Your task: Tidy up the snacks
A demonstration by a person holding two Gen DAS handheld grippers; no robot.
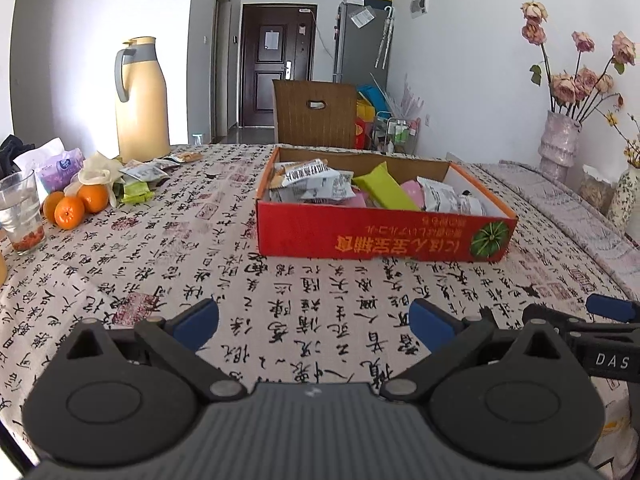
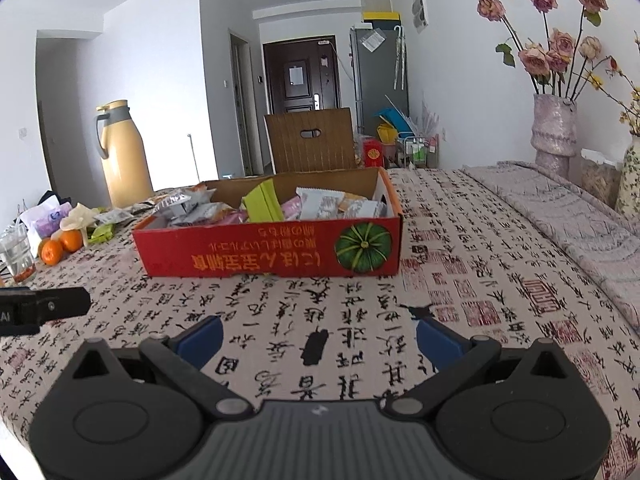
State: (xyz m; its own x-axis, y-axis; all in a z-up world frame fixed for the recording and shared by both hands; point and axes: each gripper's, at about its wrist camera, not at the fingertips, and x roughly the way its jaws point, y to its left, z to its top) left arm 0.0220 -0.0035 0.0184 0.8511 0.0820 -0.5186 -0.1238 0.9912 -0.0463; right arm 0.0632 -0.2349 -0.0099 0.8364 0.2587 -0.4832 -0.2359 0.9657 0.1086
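While both grippers hover low over the tablecloth (image 1: pixel 312 280), neither holds anything: the left gripper (image 1: pixel 314 326) has its blue-padded jaws spread wide with only printed cloth between them, and the right gripper (image 2: pixel 318 338) is spread just as wide and equally empty. Well ahead of both sits the red cardboard box (image 1: pixel 384 236), a shallow open tray with a green pumpkin picture and upside-down yellow lettering on its near wall. Snack packets (image 1: pixel 320 188) lie heaped inside, mostly white with dark print, with a lime-green packet (image 1: pixel 386 192) propped among them and pink ones beside it.

From the left wrist, the right gripper's black arm and a blue pad show at the far right edge, and the box's white inner wall is visible. From the right wrist, the left gripper's black body pokes in at the left edge, and the pumpkin print shows more plainly.

Left of the box, loose snack packets (image 1: pixel 146 174) lie scattered on the cloth near three oranges (image 1: pixel 74 206), a glass (image 1: pixel 20 216) and a tissue pack (image 1: pixel 60 168), with a yellow thermos jug (image 1: pixel 142 100) behind them. Across the table stands a wooden chair back (image 1: pixel 316 114). To the right, a pink vase (image 1: pixel 560 144) holds dried roses. Farther off are a dark door (image 1: pixel 276 64) and a grey fridge (image 1: pixel 364 44) against white walls.
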